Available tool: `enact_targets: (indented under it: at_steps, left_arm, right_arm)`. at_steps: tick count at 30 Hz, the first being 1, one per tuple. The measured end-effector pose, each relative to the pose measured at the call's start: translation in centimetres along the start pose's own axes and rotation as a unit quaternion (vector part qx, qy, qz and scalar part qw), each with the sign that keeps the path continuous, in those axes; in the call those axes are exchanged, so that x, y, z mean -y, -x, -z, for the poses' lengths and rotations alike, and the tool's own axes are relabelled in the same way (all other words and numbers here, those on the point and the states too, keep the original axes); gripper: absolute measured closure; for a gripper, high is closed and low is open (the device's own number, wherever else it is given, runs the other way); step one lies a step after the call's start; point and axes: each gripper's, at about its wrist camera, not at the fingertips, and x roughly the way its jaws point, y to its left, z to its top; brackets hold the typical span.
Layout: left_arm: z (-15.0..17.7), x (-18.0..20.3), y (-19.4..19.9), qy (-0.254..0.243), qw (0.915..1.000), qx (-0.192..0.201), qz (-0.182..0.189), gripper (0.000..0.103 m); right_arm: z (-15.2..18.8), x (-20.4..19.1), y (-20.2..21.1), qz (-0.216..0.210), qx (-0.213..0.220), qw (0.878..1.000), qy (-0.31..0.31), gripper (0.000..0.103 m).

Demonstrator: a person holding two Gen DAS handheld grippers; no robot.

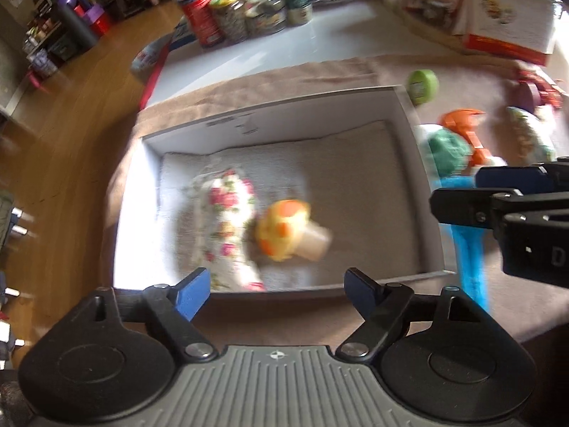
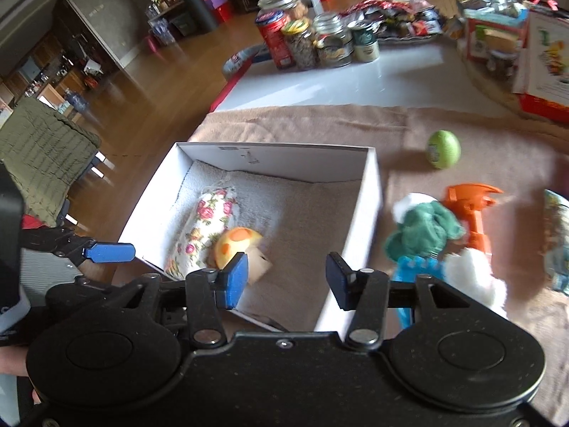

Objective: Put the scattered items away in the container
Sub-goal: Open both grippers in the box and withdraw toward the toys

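A white box (image 1: 320,106) (image 2: 370,192) lined with a towel holds a floral pouch (image 1: 227,213) (image 2: 209,220) and a yellow-orange toy mushroom (image 1: 284,231) (image 2: 238,242). My left gripper (image 1: 277,290) is open and empty above the box's near edge. My right gripper (image 2: 286,279) is open and empty over the box's near right corner; it also shows in the left wrist view (image 1: 462,195). Outside the box to the right lie a green plush (image 1: 448,149) (image 2: 423,231), an orange sprayer (image 1: 466,124) (image 2: 473,210), a blue comb-like item (image 1: 469,249) (image 2: 409,270) and a green ball (image 1: 423,85) (image 2: 443,149).
Everything sits on a brown cloth (image 2: 320,121) over a table. Jars and cans (image 2: 313,42) and cartons (image 2: 498,35) stand at the back. A patterned packet (image 2: 558,235) lies at far right. The table's left edge drops to a wooden floor (image 2: 142,82).
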Motion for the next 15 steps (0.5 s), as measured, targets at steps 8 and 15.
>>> enact_targets:
  at_steps: [8, 15]
  left_arm:
    - [0.9, 8.0, 2.0, -0.014, 0.9996, 0.020, 0.014, 0.009]
    - [-1.0, 14.7, 1.9, -0.014, 0.9983, 0.022, 0.052, 0.008]
  right_arm:
    - [2.9, 5.7, 4.0, 0.032, 0.017, 0.999, -0.035, 0.047]
    - [5.2, 12.7, 5.7, 0.080, 0.024, 0.992, -0.094, 0.047]
